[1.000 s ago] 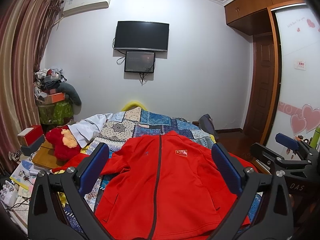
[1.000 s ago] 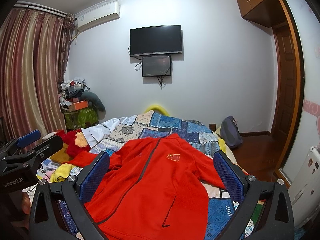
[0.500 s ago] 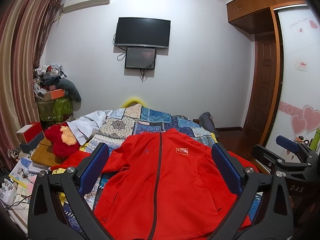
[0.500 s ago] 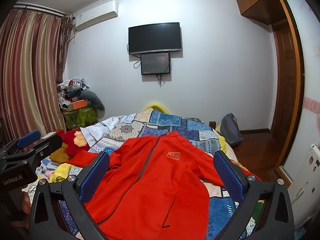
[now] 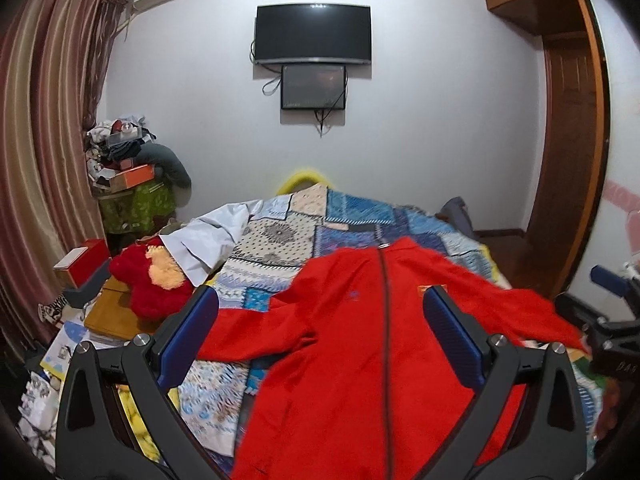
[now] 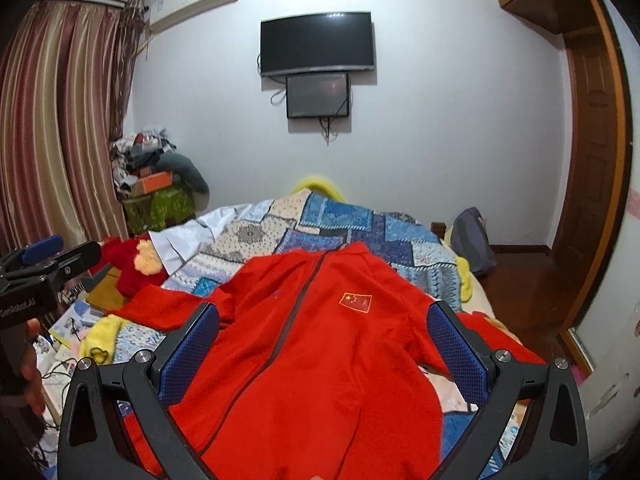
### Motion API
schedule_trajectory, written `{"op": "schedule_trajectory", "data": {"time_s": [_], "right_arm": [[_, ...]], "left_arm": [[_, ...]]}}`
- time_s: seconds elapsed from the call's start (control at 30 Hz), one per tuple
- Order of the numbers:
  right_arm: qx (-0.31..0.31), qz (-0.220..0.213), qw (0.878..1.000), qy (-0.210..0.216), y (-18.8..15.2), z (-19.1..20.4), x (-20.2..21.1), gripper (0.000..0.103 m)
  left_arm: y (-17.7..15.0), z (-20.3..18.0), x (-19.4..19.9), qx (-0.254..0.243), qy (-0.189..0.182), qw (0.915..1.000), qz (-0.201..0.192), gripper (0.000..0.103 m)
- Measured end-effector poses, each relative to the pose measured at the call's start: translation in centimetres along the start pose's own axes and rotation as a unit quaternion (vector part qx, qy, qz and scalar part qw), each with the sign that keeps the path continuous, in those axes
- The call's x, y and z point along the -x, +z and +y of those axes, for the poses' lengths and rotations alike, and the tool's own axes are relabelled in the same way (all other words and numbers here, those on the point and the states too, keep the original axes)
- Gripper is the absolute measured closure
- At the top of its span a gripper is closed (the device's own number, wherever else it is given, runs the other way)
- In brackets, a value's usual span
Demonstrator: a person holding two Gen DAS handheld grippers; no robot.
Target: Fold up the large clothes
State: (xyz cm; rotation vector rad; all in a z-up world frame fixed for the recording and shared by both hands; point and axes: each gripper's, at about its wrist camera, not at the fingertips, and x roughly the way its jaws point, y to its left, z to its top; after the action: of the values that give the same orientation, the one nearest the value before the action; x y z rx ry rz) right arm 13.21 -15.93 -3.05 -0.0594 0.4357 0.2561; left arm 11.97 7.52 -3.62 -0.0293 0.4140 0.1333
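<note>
Red fleece jacket (image 6: 320, 360) lies flat, zipped, sleeves spread on the quilted bed (image 6: 340, 228) at frame centre, nothing folded yet; left gripper (image 5: 320, 344) and right gripper (image 6: 322, 348) hover, jaws wide open, empty.

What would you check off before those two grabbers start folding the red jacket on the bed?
1. Red jacket lies front-up on the patchwork quilt, zip closed: ok.
2. Both sleeves spread out to the sides: ok.
3. Left gripper open, nothing between its fingers: ok.
4. Right gripper open, nothing held: ok.
5. Hem nearest the cameras flat: cannot tell, it runs out of frame.
6. Space around the jacket clear for folding: not ok, a red plush toy and a white garment sit close to the left sleeve.
</note>
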Motion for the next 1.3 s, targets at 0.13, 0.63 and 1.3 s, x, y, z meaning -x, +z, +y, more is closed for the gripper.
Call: {"op": "schedule_trajectory", "data": {"time_s": [0.13, 0.63, 1.3], "right_arm": [[0.009, 0.027, 1.000, -0.003, 0.0, 0.3, -4.8, 0.000], [0.103, 0.112, 0.987, 0.044, 0.5, 3.4, -22.6, 0.000], [0.145, 0.301, 0.920, 0.204, -4.6, 16.2, -38.2, 0.000]], "left_arm": [[-0.7, 2.5, -4.6, 0.000, 0.029, 0.9992, 0.029, 0.000], [-5.8, 13.7, -19.3, 0.108, 0.081, 0.9821, 0.132, 0.000], [-14.0, 23.1, -25.6, 0.291, 0.063, 0.9059, 0.301, 0.033]]}}
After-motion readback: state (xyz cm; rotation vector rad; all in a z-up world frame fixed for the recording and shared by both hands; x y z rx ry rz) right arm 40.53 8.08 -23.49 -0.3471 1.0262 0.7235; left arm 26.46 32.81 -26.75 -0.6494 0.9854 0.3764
